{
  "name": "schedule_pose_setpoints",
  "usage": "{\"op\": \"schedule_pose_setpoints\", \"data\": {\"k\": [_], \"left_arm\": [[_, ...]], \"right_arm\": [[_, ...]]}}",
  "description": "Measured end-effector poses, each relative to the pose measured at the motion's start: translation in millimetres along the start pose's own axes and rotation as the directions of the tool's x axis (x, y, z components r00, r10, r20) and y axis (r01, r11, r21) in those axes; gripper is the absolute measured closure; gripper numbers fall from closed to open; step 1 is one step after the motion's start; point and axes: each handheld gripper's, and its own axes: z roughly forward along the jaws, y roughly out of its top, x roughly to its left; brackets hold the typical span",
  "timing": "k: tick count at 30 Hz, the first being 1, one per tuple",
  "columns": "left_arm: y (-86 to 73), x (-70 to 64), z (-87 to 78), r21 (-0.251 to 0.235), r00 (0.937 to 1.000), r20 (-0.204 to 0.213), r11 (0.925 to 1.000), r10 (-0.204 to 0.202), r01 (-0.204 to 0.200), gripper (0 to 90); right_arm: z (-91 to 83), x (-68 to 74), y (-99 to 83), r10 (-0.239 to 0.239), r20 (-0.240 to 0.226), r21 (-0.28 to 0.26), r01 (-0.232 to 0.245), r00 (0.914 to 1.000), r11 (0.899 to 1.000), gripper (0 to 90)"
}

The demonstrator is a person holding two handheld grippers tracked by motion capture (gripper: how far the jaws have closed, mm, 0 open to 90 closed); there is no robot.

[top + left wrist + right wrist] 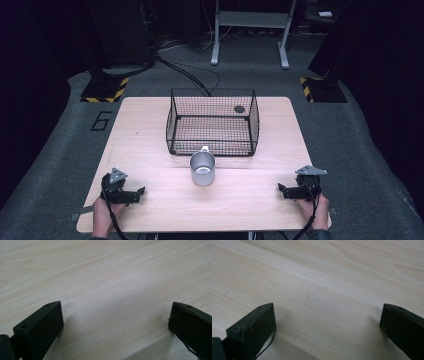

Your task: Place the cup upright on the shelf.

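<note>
Shiny round metal cup (202, 169) w/ a small handle stands upright near the middle of the pale wood-grain table (150, 145), open mouth up, handle twd the far side. It sits just in front of the black wire-mesh basket (212, 121), close to the basket's near wall; can't tell if handle touches the mesh. Basket is rectangular, open-topped, set at table centre-far; a small dark round spot shows at its far right corner, either on the table or in the basket, can't tell which.

Left gripper (141, 191) is at the near-left corner of the table, held by a hand (102, 215), well apart from the cup. In the left gripper view its jaws are spread wide, nothing between them but bare wood. Right gripper (280, 188) is at the near-right corner, held by the other hand (314, 207), also well apart from the cup; jaws spread wide in the right gripper view, bare wood betw. them. Each gripper carries a grey three-cornered plate on top, cable trailing back off the near edge.

Room: dim, grey carpet floor, a "6" marked on the floor left of the table. Yellow-black striped bases at far left and far right, black cables running across the floor, grey metal frame legs at the back.
</note>
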Motion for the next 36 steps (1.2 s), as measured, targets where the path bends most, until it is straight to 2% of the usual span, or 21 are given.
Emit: {"op": "schedule_pose_setpoints", "data": {"k": [14,19,21,25,27,31,36], "left_arm": [[0.3,-0.2,-0.3,-0.002,1.0,-0.006,1.0,-0.005,0.005,0.0],[2.0,-3.2,-1.7,-0.007,0.9999,0.008,0.9999,-0.011,0.011,0.0],[3.6,-6.3,-2.3,-0.028,1.0,0.004,0.9996,-0.008,0.009,0.0],[9.4,-10.4,-6.5,-0.041,0.9993,0.035,0.9991,-0.009,0.011,0.0],[14.5,-15.5,-10.0,-0.066,0.999,0.046,0.9978,0.003,0.0,0.0],[19.7,-19.6,-15.0,-0.079,0.998,0.061,0.9968,0.015,-0.011,0.0],[29.3,-28.9,-23.3,-0.135,0.9957,0.09,0.9908,0.024,-0.012,0.0]], "right_arm": [[0.0,0.2,-0.2,0.006,0.004,-0.004,-0.006,1.0,1.0,0.5],[-0.2,0.5,-0.3,0.009,0.004,-0.003,-0.009,1.0,1.0,0.6],[-0.3,0.6,-0.3,0.01,0.004,-0.003,-0.01,0.9999,1.0,0.8],[-0.3,0.5,-0.4,0.011,0.006,-0.007,-0.011,0.9999,1.0,1.0],[-0.4,0.5,-0.4,0.011,0.006,-0.006,-0.011,0.9999,1.0,1.1],[-0.4,0.4,-0.5,0.011,0.007,-0.007,-0.011,0.9999,1.0,1.3],[-0.4,0.1,-0.5,0.01,0.008,-0.008,-0.01,0.9999,1.0,1.6]]}}
